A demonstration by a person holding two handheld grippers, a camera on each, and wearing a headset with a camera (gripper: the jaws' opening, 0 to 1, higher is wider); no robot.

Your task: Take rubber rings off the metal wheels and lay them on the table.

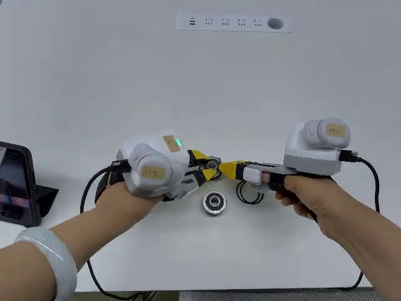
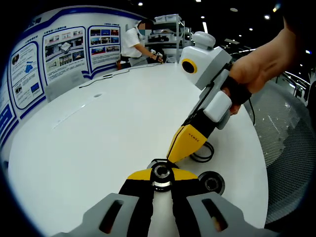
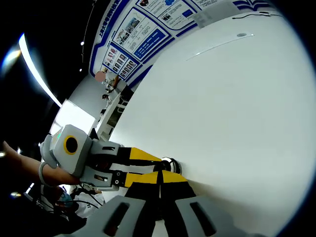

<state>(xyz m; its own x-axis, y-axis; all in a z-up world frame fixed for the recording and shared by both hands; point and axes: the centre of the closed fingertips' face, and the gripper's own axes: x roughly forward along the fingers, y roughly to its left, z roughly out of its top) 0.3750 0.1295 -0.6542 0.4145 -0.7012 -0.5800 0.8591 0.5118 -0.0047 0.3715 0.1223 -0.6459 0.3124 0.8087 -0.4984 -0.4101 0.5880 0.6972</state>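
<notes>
My left gripper (image 1: 208, 167) (image 2: 161, 177) is shut on a small metal wheel (image 1: 213, 164) (image 2: 161, 171), held just above the white table (image 1: 188, 88). My right gripper (image 1: 223, 168) (image 3: 160, 174) comes in from the right with its yellow jaws closed. Its tip (image 2: 171, 158) pinches the black rubber ring (image 2: 154, 162) at the wheel's rim. In the right gripper view the wheel (image 3: 171, 165) sits just past my jaws, between the left gripper's yellow fingers (image 3: 140, 156). A second metal wheel (image 1: 214, 202) (image 2: 212, 182) lies on the table below. Loose black rubber rings (image 1: 249, 192) (image 2: 203, 153) lie beside it.
A dark tablet on a stand (image 1: 17, 185) sits at the table's left edge. A white power strip (image 1: 233, 23) lies at the far side. Black cables (image 1: 376, 182) trail from both grippers. A person (image 2: 133, 42) stands at a far bench.
</notes>
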